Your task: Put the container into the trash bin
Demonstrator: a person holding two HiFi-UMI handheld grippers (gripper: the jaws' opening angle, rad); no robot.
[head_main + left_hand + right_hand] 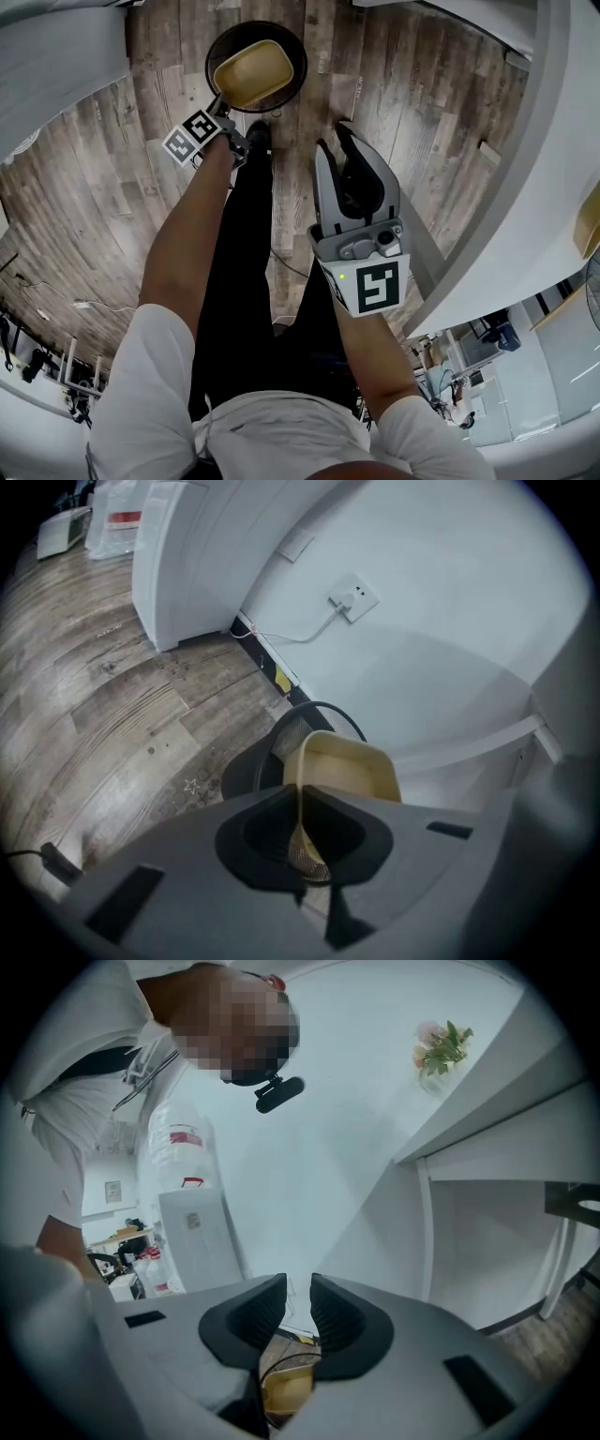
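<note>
Container [253, 73] hangs at trash bin [281, 36] mouth, left tongs [219, 99] clamping its rim, right tongs [334, 137] parted, empty.

Wood floor [94, 187], black trash bin [253, 33], perhaps a cable [47, 860]

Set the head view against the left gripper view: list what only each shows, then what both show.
Head view only: the right gripper, jaws apart and empty, and the person's black trousers. Left gripper view only: a white wall socket with its cable. Both: the left gripper shut on the rim of the tan plastic container, at the black round mesh trash bin.
</note>
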